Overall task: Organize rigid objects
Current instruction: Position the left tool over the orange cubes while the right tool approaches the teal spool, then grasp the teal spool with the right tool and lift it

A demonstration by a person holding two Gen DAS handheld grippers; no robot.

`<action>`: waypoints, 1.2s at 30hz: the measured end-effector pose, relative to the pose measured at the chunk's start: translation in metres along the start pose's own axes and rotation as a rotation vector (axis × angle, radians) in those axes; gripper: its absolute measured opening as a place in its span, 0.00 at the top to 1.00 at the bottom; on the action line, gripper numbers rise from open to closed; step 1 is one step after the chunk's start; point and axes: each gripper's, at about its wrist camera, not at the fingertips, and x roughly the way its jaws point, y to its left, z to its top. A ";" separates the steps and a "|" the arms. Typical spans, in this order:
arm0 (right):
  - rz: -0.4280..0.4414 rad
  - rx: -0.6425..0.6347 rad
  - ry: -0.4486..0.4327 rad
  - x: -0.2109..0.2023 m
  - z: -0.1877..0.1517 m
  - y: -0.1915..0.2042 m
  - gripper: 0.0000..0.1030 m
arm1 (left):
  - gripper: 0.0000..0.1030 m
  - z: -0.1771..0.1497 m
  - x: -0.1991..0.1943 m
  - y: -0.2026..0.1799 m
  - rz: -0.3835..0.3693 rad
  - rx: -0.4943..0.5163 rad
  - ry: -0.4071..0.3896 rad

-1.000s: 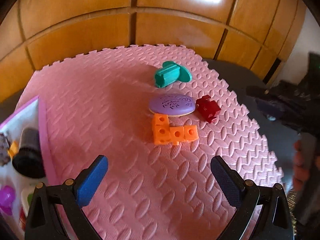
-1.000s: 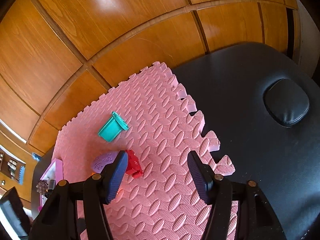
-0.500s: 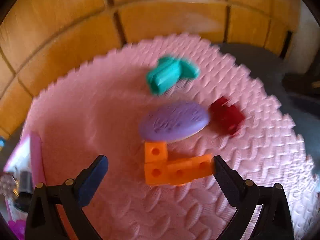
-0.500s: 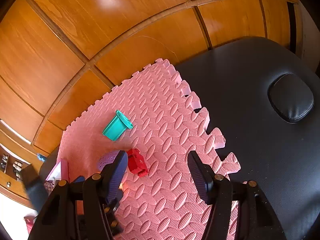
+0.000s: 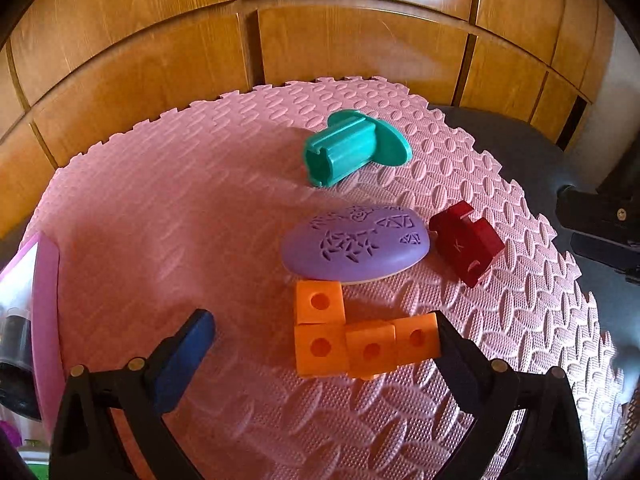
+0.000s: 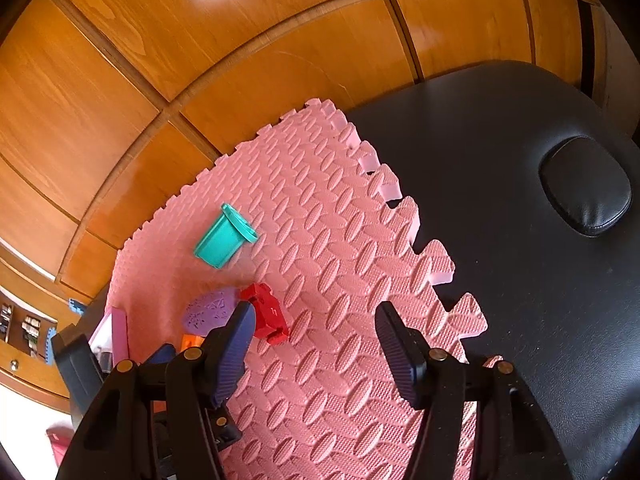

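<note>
An L-shaped orange cube block (image 5: 352,340) lies on the pink foam mat (image 5: 160,240). My left gripper (image 5: 320,340) is open, low over the mat, with its right finger touching the block's right end and its left finger well apart. Behind the block lie a purple oval case (image 5: 356,246), a red block (image 5: 466,242) and a teal flanged piece (image 5: 352,146). In the right wrist view my right gripper (image 6: 312,344) is open and empty above the mat's right side; the teal piece (image 6: 224,236), red block (image 6: 266,314) and purple case (image 6: 208,310) lie to its left.
A pink-rimmed tray (image 5: 44,300) with a black cylinder (image 5: 14,360) sits at the mat's left edge. Wooden panels (image 5: 320,32) stand behind. The mat lies on a black padded table (image 6: 540,240) with a round cushion (image 6: 586,184).
My left gripper moved forward and down until the orange block sits between its fingers. The right gripper shifted slightly; its view now shows the left gripper at lower left.
</note>
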 end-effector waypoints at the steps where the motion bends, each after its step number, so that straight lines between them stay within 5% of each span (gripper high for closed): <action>1: -0.001 0.003 0.002 0.000 0.000 -0.001 0.39 | 0.00 0.002 0.000 -0.002 -0.001 -0.001 0.001; 27: -0.064 0.013 0.026 0.009 0.001 -0.007 0.39 | 0.00 0.001 -0.001 -0.004 0.019 -0.030 -0.001; 36: -0.019 -0.281 0.066 0.027 0.046 0.061 0.39 | 0.01 0.001 -0.001 -0.004 0.016 -0.034 -0.006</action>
